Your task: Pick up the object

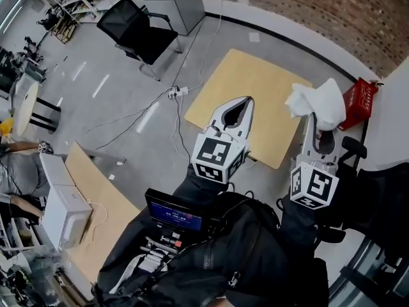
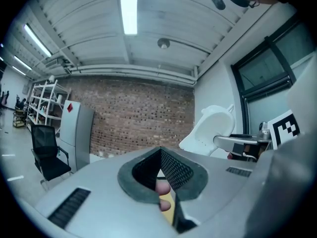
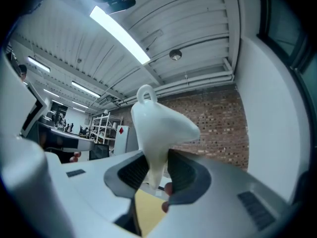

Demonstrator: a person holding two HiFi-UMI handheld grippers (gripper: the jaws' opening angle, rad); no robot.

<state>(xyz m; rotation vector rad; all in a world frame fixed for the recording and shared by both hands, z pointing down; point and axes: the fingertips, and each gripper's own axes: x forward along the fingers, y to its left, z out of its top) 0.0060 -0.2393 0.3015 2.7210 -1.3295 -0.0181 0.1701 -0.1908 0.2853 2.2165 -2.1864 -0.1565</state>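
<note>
- Two grippers, head view. The left gripper (image 1: 239, 109) hangs over the near edge of the wooden table (image 1: 255, 82), jaws together and nothing in them. The right gripper (image 1: 317, 125) sits at the table's right edge, clamped on the white object (image 1: 319, 101), which is up off the tabletop.
- One red basket (image 1: 359, 101) stands just off the table's far right corner. One black office chair (image 1: 137, 27) is well apart from the table, beyond its far left corner. Cables (image 1: 172, 94) lie on the floor to the table's left.
- Left gripper view. The pads meet at the tip and are empty, and the person's fingers (image 2: 162, 186) show through the gap below. Only this view gives us the white object (image 2: 210, 128) side-on, as a broad rounded body raised to the right.
- Right gripper view. The pads press on the narrow lower end of the white object (image 3: 158, 128). Its wide body and a small loop (image 3: 145, 93) stand above the jaws, with a patch of table below them.
- Cross-check. The right gripper view alone shows how little of the object is pinched. The head view alone places it against the table.
- Handling note. We judge the lift to be almost complete. The load looks top-heavy on a slim hold, so we would hold the squeeze even, lift straight and avoid tilting, or it may pivot or slip.
</note>
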